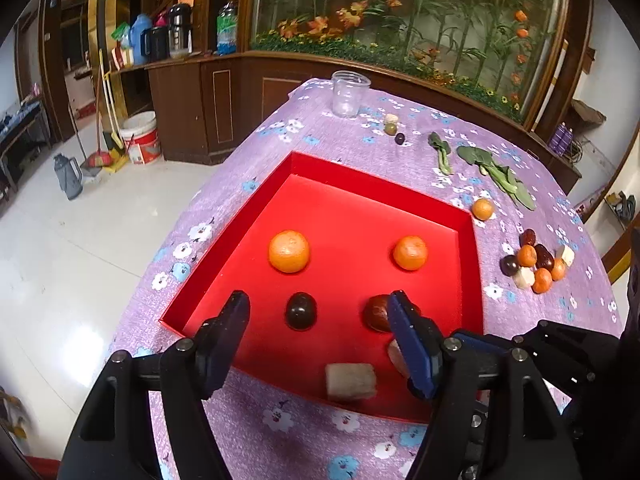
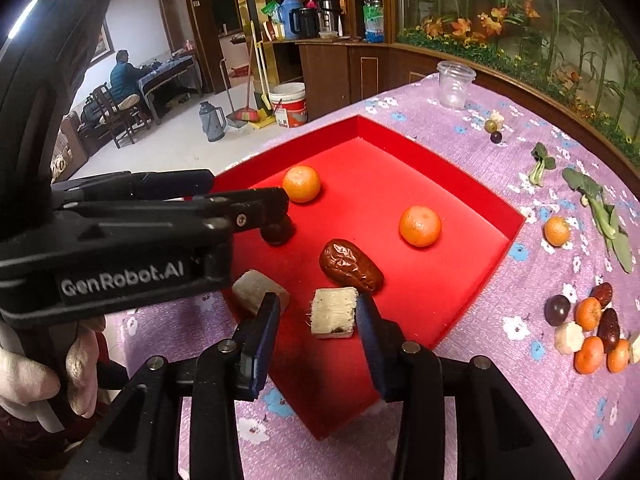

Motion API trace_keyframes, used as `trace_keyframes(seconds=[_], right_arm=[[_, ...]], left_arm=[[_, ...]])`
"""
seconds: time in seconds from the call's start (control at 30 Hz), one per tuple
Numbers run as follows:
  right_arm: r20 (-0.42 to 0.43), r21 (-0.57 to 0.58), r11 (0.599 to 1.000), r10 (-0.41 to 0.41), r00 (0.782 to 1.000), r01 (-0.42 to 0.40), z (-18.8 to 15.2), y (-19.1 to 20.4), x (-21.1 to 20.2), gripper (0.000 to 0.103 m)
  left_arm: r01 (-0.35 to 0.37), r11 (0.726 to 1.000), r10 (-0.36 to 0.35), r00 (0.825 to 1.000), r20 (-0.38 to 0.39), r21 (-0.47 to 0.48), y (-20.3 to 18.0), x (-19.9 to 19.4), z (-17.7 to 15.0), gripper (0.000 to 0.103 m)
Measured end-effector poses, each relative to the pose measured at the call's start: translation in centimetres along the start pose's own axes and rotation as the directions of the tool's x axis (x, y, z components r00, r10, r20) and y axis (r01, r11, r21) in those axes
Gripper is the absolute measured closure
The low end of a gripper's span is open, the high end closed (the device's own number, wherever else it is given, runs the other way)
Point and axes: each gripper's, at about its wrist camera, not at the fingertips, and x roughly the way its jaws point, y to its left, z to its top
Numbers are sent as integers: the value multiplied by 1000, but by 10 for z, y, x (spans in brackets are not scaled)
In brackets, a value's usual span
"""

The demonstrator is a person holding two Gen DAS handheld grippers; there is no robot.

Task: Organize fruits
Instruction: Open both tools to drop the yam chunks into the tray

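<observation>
Red tray (image 1: 224,264), taken as landmark, is lying on a purple flowered tablecloth (image 1: 280,132).

Inside the tray: two oranges are sitting toward its far half, one (image 1: 289,251) left, one (image 1: 410,253) right. A dark round fruit (image 1: 301,311) is resting nearer the front, with a red date (image 2: 351,266) beside it. Two pale cut chunks are lying at the near wall; one (image 2: 334,312) is sitting between the right gripper's fingers, apart from both.

Left gripper (image 1: 318,316) is hovering over the tray's near half, jaws spread wide, holding nothing. Right gripper (image 2: 318,312) is also standing open, empty, over the near corner.

Beyond the tray's far corner: a clear plastic cup (image 1: 349,94) is standing upright. Right of the tray: leafy greens (image 1: 496,174), a lone small orange (image 1: 483,209) just beside the wall, and a mixed fruit pile (image 1: 536,260) farther off.

The right wrist view alone is showing the date whole and the second chunk (image 2: 260,290); in the left wrist view a finger is covering part of the date.
</observation>
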Motion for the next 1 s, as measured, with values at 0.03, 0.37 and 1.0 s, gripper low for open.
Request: trace_keyframes(seconds=[0.03, 0.37, 1.0], right_arm=[[6, -1, 1000, -3, 1000, 3, -1, 1, -4, 58], [63, 39, 998, -43, 997, 40, -16, -16, -36, 57], [105, 227, 970, -111, 988, 85, -55, -93, -73, 54]], left_arm=[[4, 1000, -4, 1000, 2, 3, -2, -2, 0, 32], [14, 998, -16, 1000, 24, 66, -33, -18, -3, 32], [27, 979, -28, 1000, 0, 204, -103, -13, -7, 31]])
